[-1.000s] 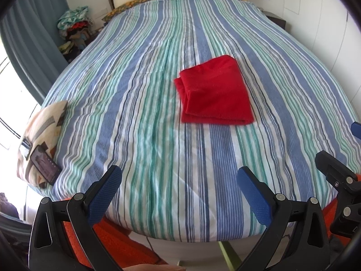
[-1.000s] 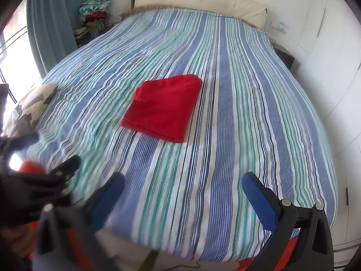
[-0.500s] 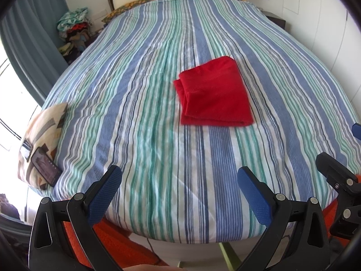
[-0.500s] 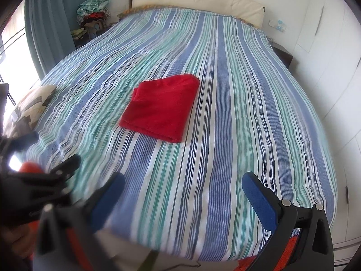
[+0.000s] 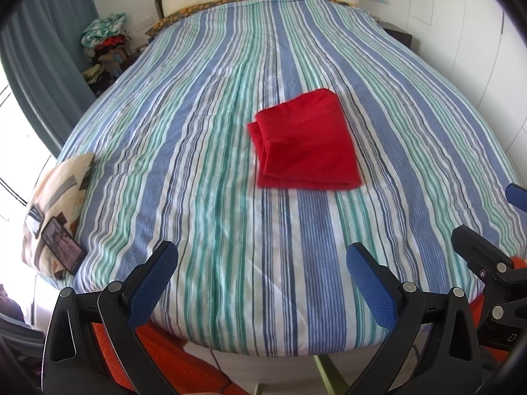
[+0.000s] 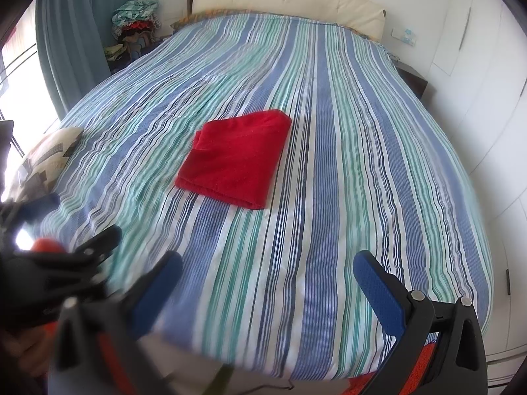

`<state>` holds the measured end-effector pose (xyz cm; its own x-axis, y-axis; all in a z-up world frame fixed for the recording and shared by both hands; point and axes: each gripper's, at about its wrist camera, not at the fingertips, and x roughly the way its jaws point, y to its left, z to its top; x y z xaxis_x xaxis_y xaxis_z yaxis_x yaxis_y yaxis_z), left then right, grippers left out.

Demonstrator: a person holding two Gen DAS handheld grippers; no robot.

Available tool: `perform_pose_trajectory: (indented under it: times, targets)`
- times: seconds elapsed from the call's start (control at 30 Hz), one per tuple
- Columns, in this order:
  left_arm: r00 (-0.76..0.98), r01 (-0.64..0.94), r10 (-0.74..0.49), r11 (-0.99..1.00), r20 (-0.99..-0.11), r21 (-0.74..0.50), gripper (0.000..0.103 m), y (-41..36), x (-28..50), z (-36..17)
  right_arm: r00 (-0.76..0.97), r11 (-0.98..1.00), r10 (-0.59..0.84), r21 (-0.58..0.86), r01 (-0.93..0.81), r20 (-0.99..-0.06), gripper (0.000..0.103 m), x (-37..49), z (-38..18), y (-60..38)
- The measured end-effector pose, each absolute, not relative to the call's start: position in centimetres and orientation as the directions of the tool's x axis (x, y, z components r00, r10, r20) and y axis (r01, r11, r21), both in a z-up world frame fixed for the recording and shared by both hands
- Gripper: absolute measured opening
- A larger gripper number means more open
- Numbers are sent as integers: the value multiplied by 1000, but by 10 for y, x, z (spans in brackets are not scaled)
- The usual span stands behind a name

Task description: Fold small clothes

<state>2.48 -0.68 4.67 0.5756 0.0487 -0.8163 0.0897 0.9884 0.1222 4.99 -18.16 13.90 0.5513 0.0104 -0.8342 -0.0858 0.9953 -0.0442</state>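
Observation:
A red garment lies folded into a neat rectangle near the middle of the striped bed; it also shows in the right wrist view. My left gripper is open and empty, held over the bed's near edge, well short of the garment. My right gripper is open and empty too, over the near edge to the right. Each gripper shows at the edge of the other's view.
A patterned pillow with a dark phone on it lies at the bed's left edge. A pile of clothes sits by the blue curtain. White cupboards line the right side.
Both grippers have drifted slightly; the red garment has not moved and sits a little lower in the right wrist view.

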Motion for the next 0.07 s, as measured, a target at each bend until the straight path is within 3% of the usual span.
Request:
perform_pose_trajectory:
  times: [0.07]
  targets:
    - [587,91,54,987,-808,132,102,-9,23,50,553,996,13,-41,-85,-833,102,50,140,-182]
